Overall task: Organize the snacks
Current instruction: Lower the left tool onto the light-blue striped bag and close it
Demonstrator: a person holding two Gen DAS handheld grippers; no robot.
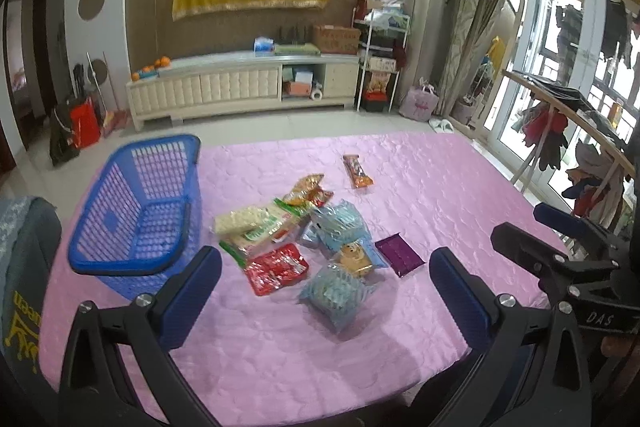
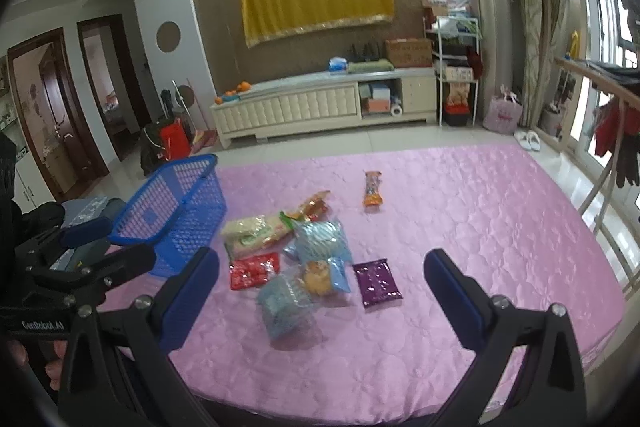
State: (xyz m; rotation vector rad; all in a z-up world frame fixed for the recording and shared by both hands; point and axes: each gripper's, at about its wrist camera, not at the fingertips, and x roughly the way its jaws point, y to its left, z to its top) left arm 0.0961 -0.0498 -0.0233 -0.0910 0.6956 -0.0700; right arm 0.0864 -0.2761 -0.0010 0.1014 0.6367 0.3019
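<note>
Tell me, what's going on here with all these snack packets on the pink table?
A person holds a two-finger tool in each hand, meaning to tidy snacks. The left tool and right tool both hang open above the near edge of the pink table, holding nothing. The snack packets, among them a red packet, a purple packet and an orange bar lying apart, are all on the cloth. The blue basket to the left has nothing in it.

I hold the left gripper (image 1: 326, 297) level and low, its blue-padded jaws spread wide with nothing between them. My right gripper (image 2: 322, 297) sits alongside at the same height, jaws equally wide apart and empty, both pointing forward.
</note>
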